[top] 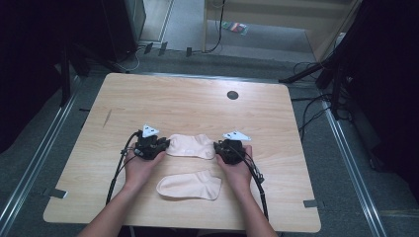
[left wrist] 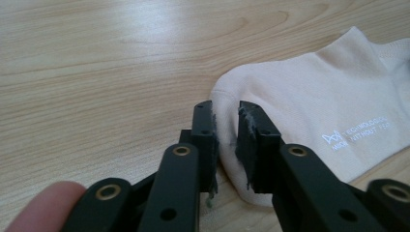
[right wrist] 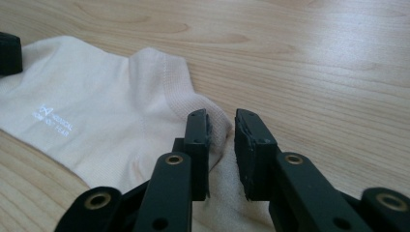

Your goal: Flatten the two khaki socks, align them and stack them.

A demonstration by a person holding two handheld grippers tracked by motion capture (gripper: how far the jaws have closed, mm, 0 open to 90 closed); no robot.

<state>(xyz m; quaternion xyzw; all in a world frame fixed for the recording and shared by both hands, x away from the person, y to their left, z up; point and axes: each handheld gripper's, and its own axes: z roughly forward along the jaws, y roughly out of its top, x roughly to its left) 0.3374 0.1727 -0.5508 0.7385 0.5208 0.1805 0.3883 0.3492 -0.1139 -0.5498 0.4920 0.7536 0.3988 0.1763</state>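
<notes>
Left tongs (left wrist: 226, 121) clamped on far sock (top: 190, 146) toe, right tongs (right wrist: 222, 126) on its cuff. You lift unevenly, thin fabric slips out, drops onto near sock (top: 190, 185).

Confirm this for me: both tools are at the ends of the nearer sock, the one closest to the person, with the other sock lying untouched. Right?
Not quite. The left tool and right tool are at the ends of the farther sock, as the high view shows. The untouched one is the nearer sock, closest to the person.
</notes>
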